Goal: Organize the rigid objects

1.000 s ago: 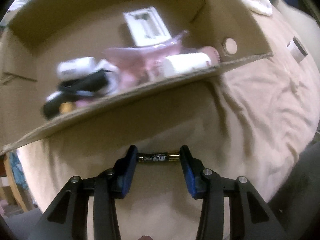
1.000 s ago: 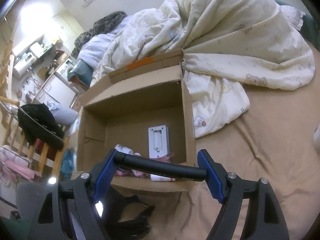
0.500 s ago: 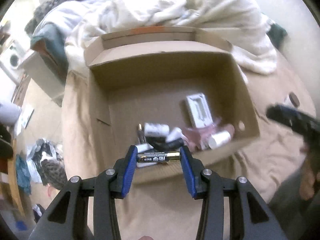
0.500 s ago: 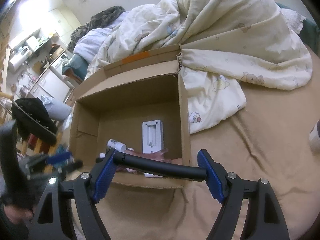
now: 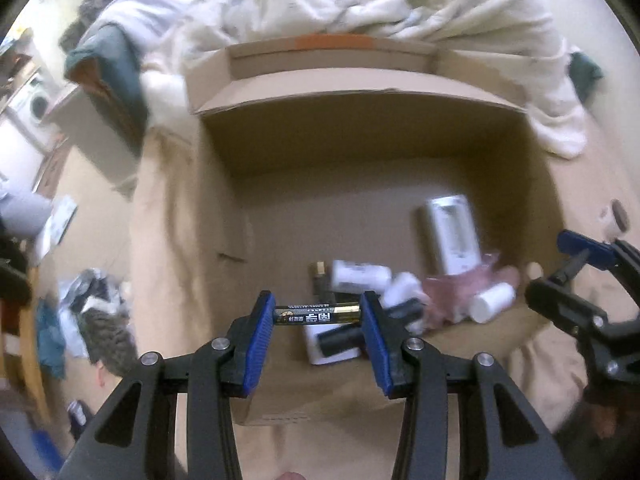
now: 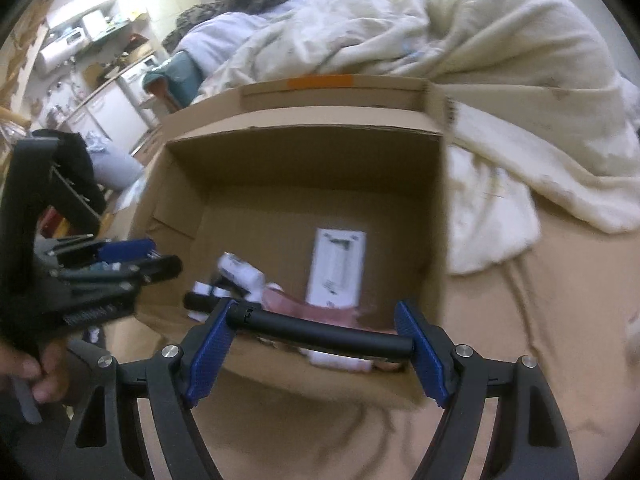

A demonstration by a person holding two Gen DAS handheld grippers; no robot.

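Note:
My left gripper (image 5: 317, 315) is shut on a black-and-gold battery (image 5: 317, 315), held end to end above the near part of an open cardboard box (image 5: 360, 92). My right gripper (image 6: 320, 330) is shut on a black cylindrical bar (image 6: 320, 330), held crosswise over the box's near wall (image 6: 288, 380). The right gripper also shows at the right edge of the left wrist view (image 5: 580, 280), and the left gripper at the left of the right wrist view (image 6: 120, 268). In the box lie a white rectangular device (image 5: 450, 236), white bottles (image 5: 490, 302), a pink item (image 5: 452, 292) and black pieces.
The box sits on a tan bedsheet (image 6: 540, 340). A cream duvet (image 6: 500, 80) is heaped behind and to the right of it. Clothes and clutter (image 5: 96, 320) lie on the floor at the left. A kitchen area (image 6: 92, 60) shows far left.
My left gripper has risen and moved over the box with the battery. The right gripper has moved closer to the box's near wall with the bar. Each gripper has come into the other's view.

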